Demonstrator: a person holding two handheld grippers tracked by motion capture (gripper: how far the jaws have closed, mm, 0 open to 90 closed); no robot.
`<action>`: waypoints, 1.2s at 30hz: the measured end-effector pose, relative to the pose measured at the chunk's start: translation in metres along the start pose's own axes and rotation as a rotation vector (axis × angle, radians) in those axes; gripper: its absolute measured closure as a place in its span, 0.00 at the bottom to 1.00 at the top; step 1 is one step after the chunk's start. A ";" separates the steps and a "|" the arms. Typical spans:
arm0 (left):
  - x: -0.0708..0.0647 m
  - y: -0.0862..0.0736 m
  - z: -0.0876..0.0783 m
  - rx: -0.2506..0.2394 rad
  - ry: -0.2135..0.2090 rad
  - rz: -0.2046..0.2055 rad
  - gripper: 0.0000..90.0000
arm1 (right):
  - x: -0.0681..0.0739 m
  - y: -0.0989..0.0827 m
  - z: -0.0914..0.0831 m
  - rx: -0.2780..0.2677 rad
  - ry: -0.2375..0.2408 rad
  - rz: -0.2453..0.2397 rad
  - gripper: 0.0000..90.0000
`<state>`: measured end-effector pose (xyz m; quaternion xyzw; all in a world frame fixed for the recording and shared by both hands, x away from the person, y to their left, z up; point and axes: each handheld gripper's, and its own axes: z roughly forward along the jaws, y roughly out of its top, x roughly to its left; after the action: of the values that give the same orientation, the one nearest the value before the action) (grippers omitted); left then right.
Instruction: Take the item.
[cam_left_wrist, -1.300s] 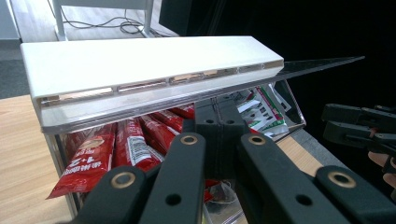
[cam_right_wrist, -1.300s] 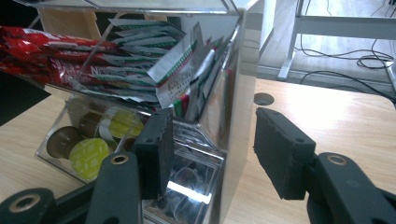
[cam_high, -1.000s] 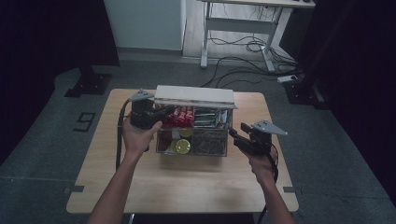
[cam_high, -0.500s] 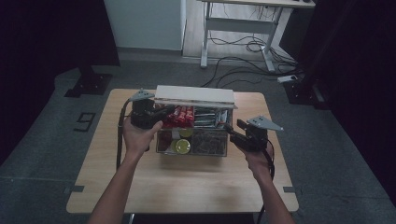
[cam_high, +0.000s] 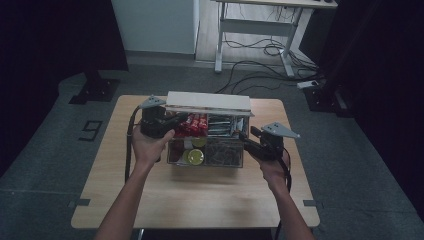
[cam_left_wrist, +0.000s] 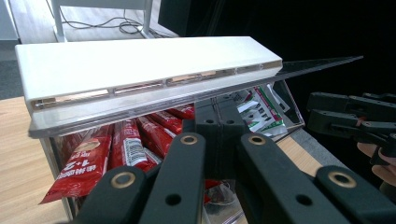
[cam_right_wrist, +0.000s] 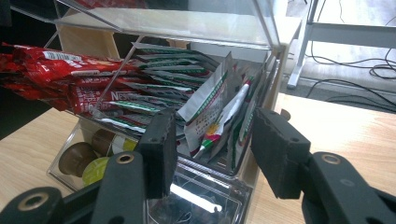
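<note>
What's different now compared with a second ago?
The right gripper has moved leftward, in toward the clear box's right end, its jaws closing a little around the green-and-white sachets without pressing on them yet. The left gripper, shut, stays at the red packets under the raised white lid.

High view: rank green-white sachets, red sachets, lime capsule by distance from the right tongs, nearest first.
From the right tongs:
1. Green-white sachets, right compartment of the clear box, just beside the tongs.
2. Lime capsule, lower left compartment.
3. Red sachets, upper left compartment; close call with the capsule.
</note>
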<state>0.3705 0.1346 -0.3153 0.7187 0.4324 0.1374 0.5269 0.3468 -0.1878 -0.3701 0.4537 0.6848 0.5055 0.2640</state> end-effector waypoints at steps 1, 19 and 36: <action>0.000 0.000 0.000 0.000 0.000 0.000 1.00 | 0.001 0.000 0.001 0.001 0.002 -0.001 0.56; -0.001 0.000 0.000 -0.003 -0.004 0.000 1.00 | 0.009 0.003 0.009 0.005 0.021 -0.021 0.57; -0.001 0.000 0.000 -0.001 -0.007 -0.003 1.00 | 0.014 0.006 0.030 0.016 -0.009 -0.035 0.59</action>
<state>0.3704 0.1339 -0.3153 0.7183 0.4314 0.1343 0.5290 0.3671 -0.1617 -0.3736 0.4459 0.6955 0.4934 0.2722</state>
